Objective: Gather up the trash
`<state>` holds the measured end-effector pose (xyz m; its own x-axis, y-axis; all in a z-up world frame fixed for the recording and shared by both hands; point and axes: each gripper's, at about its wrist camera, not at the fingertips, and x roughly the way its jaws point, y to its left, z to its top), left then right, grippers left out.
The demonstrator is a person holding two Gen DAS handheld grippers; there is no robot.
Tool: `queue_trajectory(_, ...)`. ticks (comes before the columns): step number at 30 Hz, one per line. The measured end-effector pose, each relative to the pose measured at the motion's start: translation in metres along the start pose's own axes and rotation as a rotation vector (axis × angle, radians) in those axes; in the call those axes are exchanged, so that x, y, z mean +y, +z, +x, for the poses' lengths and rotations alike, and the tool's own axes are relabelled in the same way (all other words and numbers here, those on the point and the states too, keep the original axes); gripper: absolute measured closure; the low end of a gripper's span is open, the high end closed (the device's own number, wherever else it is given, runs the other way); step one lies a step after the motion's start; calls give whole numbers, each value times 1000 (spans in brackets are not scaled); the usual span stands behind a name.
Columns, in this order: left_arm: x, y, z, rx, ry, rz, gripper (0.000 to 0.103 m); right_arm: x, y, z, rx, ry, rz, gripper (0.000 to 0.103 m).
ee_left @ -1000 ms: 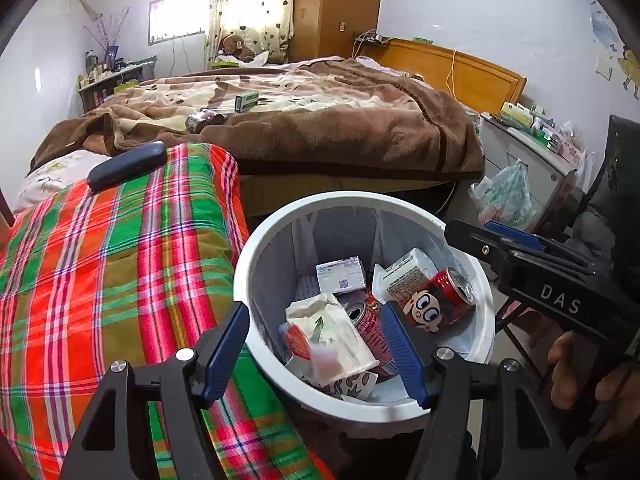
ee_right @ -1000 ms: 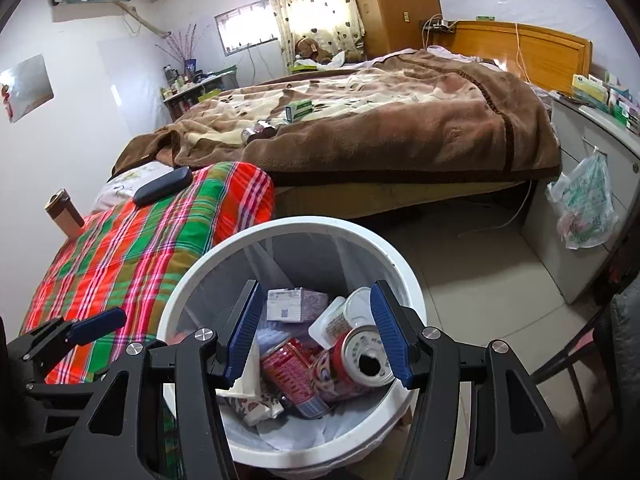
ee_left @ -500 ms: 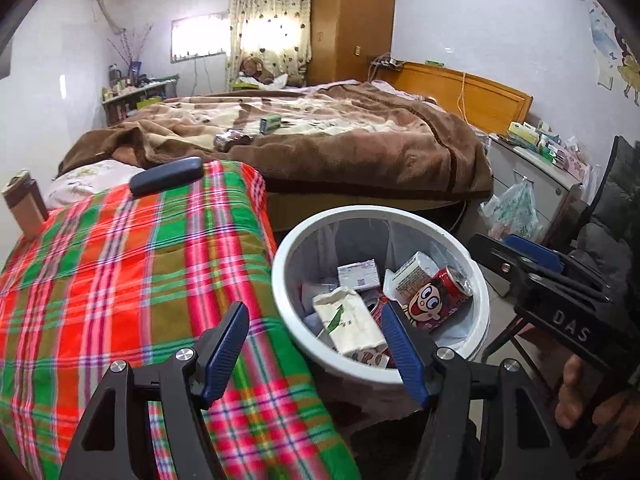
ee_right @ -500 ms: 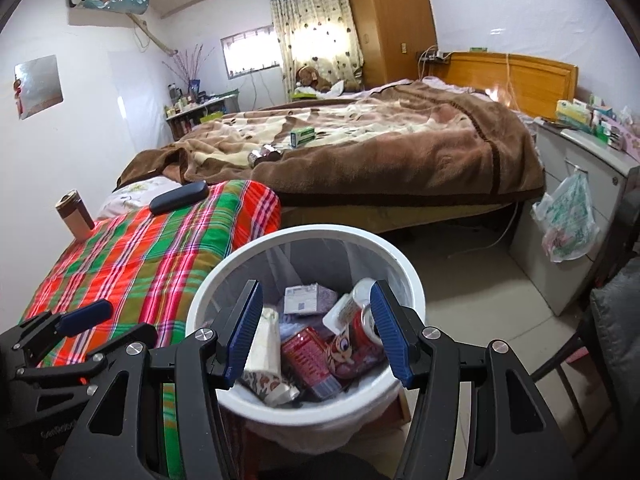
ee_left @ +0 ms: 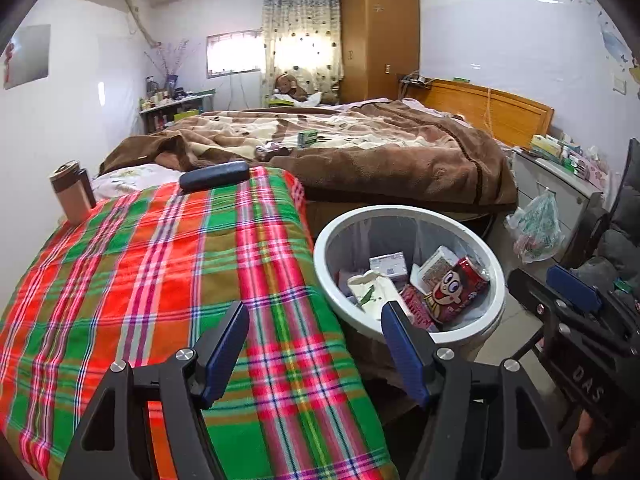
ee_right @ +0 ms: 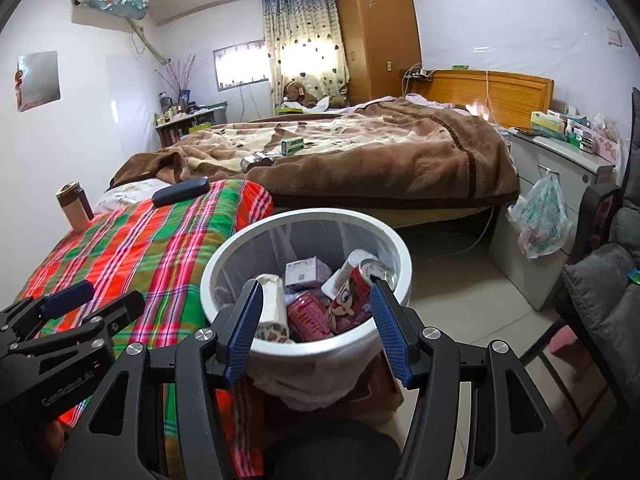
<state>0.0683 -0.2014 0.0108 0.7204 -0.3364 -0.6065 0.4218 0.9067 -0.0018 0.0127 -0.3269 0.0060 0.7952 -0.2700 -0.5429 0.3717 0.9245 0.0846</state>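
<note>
left tool (ee_left: 314, 350) spread, holds nothing, over the plaid blanket (ee_left: 160, 280) left of the bin (ee_left: 332, 236) | right tool (ee_right: 316, 322) spread, empty, above the bin's near rim | trash: can (ee_right: 350, 300) and cartons inside bin; green box (ee_right: 292, 145) on bed beyond, likely uncollected

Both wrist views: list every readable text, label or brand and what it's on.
"DAS": on the body of the right tongs, seen from the left wrist.
Lettering on the body of the left tongs, seen from the right wrist: too blurred to read.
Red can with a cartoon face in the white bin: print too small.
Small box on the brown blanket: unreadable.
</note>
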Motion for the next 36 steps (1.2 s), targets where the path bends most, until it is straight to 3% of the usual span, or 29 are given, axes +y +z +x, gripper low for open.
queue_trajectory(36, 7, -15, -7, -3, 2, -28, 35, 8, -15, -10, 10, -30, 10, 46)
